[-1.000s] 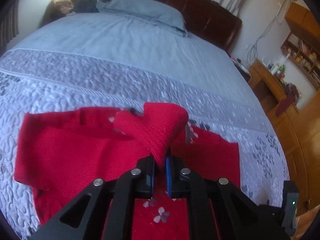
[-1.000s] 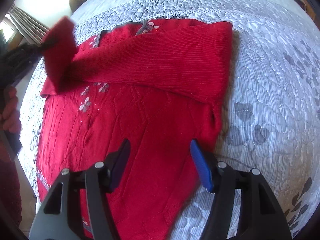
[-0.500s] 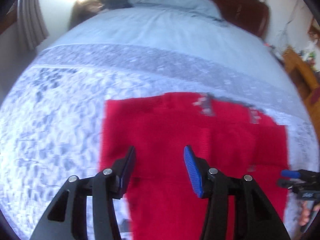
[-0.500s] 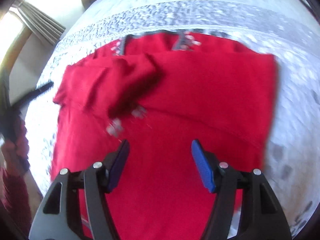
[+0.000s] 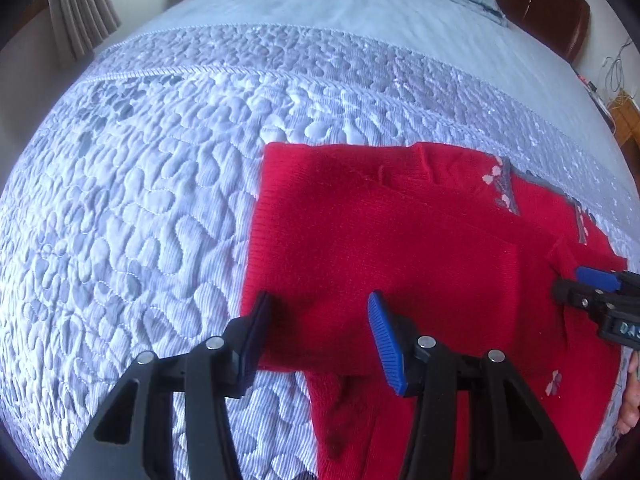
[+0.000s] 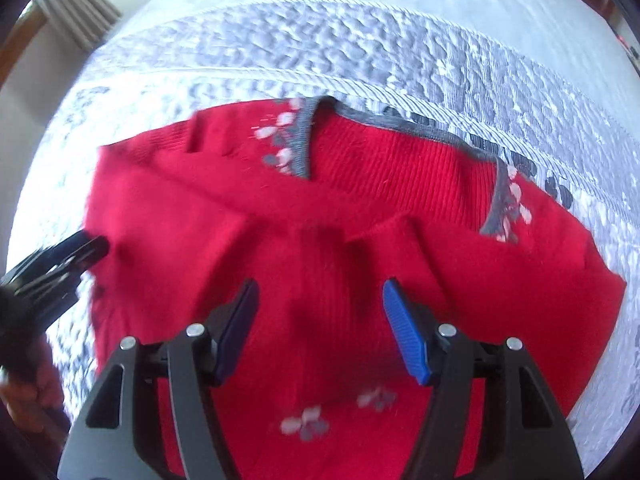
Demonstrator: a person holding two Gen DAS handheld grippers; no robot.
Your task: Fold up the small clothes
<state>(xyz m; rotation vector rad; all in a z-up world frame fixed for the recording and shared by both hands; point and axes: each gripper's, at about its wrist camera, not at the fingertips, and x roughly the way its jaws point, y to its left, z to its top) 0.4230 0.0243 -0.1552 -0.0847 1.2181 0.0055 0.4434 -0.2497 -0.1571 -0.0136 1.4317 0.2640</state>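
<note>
A pale blue quilted bedspread (image 5: pixel 160 200) with pebble stitching lies beneath both grippers. On it rests a red ribbed-knit sweater (image 5: pixel 380 232), grey-trimmed at the neck with small flowers, its sleeves folded across. The left gripper (image 5: pixel 316 332) and the right gripper (image 6: pixel 320 320) hang over it, released, grasping nothing.

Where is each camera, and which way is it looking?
Left wrist view: sits on the left gripper, looking steeply down at the red sweater's left edge and the quilted bedspread; its open jaws and the right gripper's tip show.
Right wrist view: sits on the right gripper, looking down at the sweater's grey collar; its open jaws, the left gripper and a hand show.
Shared: sweater, bedspread, each other's gripper.
</note>
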